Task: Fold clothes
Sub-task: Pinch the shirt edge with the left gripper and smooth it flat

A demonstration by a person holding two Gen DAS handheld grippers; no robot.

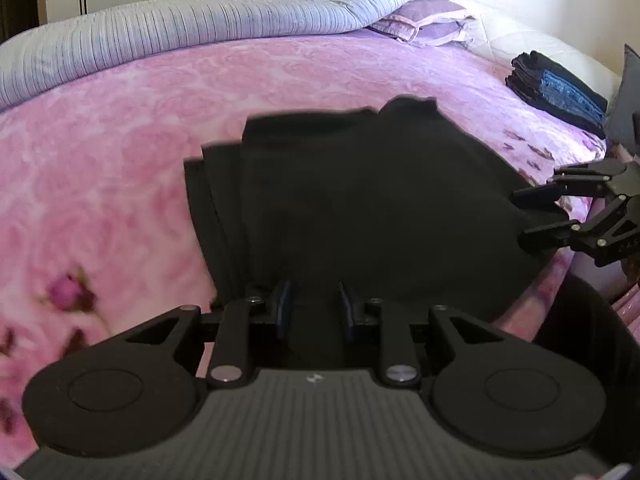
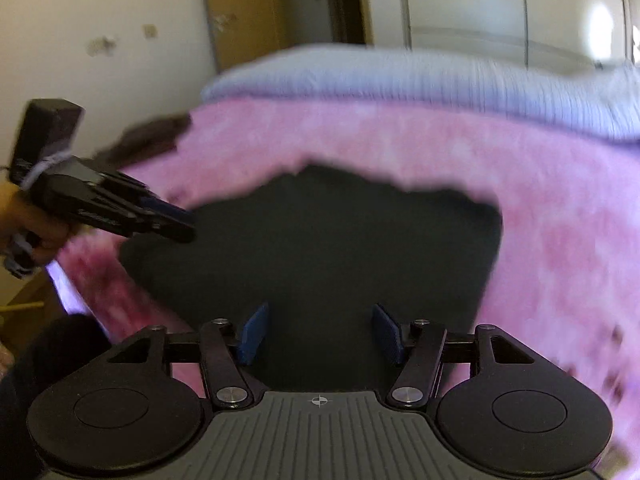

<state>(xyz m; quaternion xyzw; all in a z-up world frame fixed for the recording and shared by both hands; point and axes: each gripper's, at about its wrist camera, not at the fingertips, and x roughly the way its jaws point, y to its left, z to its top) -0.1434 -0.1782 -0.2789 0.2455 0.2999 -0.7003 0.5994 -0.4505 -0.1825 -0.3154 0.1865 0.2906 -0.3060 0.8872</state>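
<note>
A black garment lies spread on the pink floral bedspread, near the bed's front edge, with layered folds stepped along its left side, so it is at least partly folded. The left tool sits low over the garment's near edge, its blue pads parted with dark cloth showing between them; the gap looks too wide for a pinch, so I judge it released. The right tool hovers over the same cloth with its pads spread wide, holding nothing; in the left wrist view it shows at the garment's right corner, jaws apart.

This would suit either a fold in progress or a finished piece just let go; the pictures do not settle which.

Risks as I judge them: the stepped layers at the left are loose and could slide apart if a tool drags over them. The garment's right corner lies close to the bed edge, and a pull that way might tip it off. Black pads against black cloth make a pinch of too many layers easy.

No containers are in view. A stack of folded dark and blue clothes rests at the bed's far right, well apart from the garment, near a lilac pillow
</note>
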